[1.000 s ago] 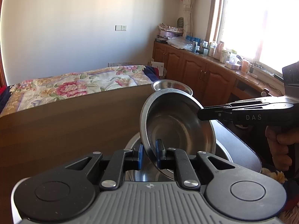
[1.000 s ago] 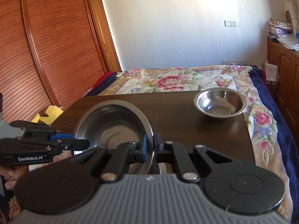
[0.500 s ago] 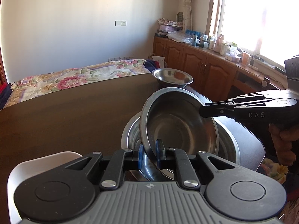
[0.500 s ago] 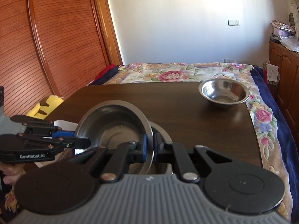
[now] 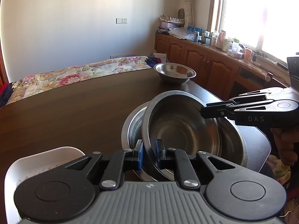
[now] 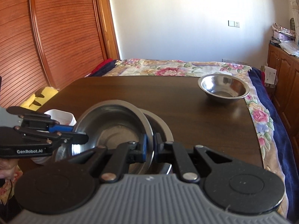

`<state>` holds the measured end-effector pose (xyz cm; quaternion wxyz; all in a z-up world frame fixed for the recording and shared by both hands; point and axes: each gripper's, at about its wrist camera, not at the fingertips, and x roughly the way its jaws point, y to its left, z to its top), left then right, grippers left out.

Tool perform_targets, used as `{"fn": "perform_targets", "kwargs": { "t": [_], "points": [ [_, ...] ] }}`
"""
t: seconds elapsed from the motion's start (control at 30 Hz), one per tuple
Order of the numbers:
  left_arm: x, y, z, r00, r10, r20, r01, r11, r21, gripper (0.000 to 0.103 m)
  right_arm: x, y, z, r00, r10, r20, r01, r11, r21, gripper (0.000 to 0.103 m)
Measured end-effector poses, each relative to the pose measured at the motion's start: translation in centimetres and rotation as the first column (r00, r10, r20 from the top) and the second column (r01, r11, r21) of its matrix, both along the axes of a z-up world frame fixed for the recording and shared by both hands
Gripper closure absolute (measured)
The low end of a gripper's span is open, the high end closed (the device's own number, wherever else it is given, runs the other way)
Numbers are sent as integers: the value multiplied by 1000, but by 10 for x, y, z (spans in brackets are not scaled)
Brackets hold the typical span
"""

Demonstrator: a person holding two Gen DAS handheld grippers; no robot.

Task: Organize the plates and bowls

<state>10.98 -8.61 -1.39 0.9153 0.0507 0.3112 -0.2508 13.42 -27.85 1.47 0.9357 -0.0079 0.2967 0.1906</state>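
Observation:
A steel bowl [image 5: 179, 127] [image 6: 112, 128] hangs tilted between both grippers, partly inside a larger steel bowl [image 5: 233, 141] [image 6: 162, 124] that rests on the dark wooden table [image 5: 74, 108]. My left gripper [image 5: 149, 153] is shut on the held bowl's near rim; in the right wrist view the left gripper [image 6: 82, 138] comes in from the left. My right gripper [image 6: 150, 146] is shut on the opposite rim, and the right gripper [image 5: 204, 112] enters the left wrist view from the right. A third steel bowl [image 5: 174, 72] [image 6: 224, 88] stands alone near the table's far corner.
A white dish [image 5: 43, 166] [image 6: 61, 116] sits at the table's near left corner. Behind the table lies a bed with a floral cover [image 6: 168, 69]. Wooden cabinets [image 5: 201, 63] with clutter on top run along the window side. A yellow object [image 6: 43, 97] lies below the table's left edge.
Both grippers have sunk with the bowl, which now sits lower in the larger bowl. More of the table and the white dish have come into view.

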Motion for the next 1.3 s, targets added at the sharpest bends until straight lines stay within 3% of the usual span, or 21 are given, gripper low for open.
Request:
{"fn": "perform_targets", "kwargs": {
  "t": [0.6, 1.3],
  "points": [
    [-6, 6, 2, 999, 27, 36, -27, 999, -24, 88, -1, 14, -4, 1000, 3, 30, 0, 994, -113, 93],
    [-14, 6, -3, 997, 52, 56, -48, 997, -54, 88, -2, 22, -11, 999, -2, 40, 7, 992, -123, 92]
  ]
}}
